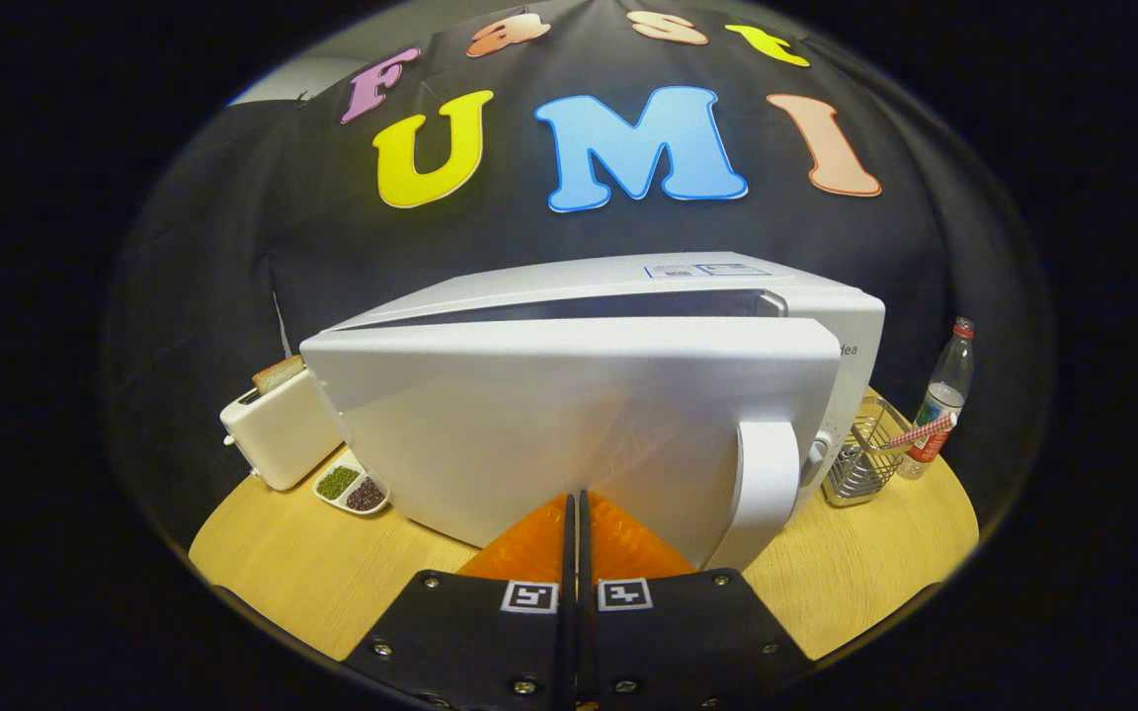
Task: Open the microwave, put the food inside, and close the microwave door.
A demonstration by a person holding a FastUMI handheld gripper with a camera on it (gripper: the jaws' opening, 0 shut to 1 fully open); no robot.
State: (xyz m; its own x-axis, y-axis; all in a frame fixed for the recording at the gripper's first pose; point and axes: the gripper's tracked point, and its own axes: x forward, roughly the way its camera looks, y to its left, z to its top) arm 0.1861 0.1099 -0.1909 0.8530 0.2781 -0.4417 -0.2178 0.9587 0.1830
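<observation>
— Wooden tabletop (332, 583), round and pale, in front of a black cloth wall. What stands on it?

— Centre: a white microwave (727, 296). Its door (549, 425) stands partly ajar, swung out toward me, a dark gap showing between the door's top edge and the body. The handle (767, 484) is a broad vertical white bar near the door's free end.

— Your claw?

— My gripper (577, 504) has its fingers pressed together, nothing held between them. The tips sit against or just short of the door's outer face, left of the handle; I cannot tell whether they touch.

— The food?

— I cannot identify it with certainty. Left of the microwave stands a white toaster (278, 434) with a slice of toast (278, 375) in its slot. Just beside it lies a small two-compartment dish (352, 486), green beans in one half, dark beans in the other.

— Right side?

— A wire basket (860, 459) close by the microwave, something red-checked resting across its rim, and a clear plastic bottle (944, 395) with a red cap just beyond.
</observation>
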